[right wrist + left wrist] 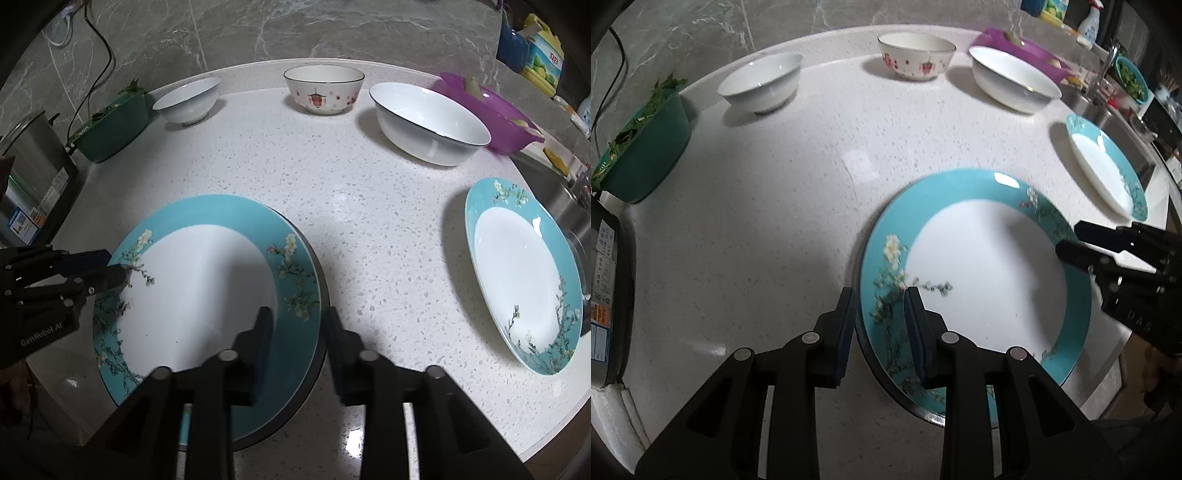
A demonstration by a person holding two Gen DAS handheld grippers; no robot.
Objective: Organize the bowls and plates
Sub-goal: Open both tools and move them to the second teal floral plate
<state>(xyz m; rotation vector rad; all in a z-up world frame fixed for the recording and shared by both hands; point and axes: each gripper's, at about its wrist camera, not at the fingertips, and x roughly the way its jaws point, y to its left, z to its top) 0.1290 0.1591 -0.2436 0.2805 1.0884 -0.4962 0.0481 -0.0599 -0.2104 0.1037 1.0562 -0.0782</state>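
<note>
A large turquoise-rimmed plate (979, 266) (207, 280) with blossom print lies near the counter's front edge, and a dark rim shows beneath it. My left gripper (879, 293) (116, 265) is shut on its left rim, one finger outside the edge and one over the rim. My right gripper (299, 312) (1069, 239) straddles the right rim with its jaws apart and a gap to the plate. A second turquoise plate (1100, 162) (517, 280) lies to the right. At the back stand a small white bowl (761, 81) (188, 99), a floral bowl (916, 55) (323, 90) and a large white bowl (1012, 77) (428, 118).
A green basin of leafy greens (642, 147) (110, 129) sits at the back left beside a steel appliance (33, 192). Behind the large bowl is a purple basin (1015, 48) (491, 114). The sink (1126, 129) (569, 206) borders the right side of the white speckled counter (775, 221).
</note>
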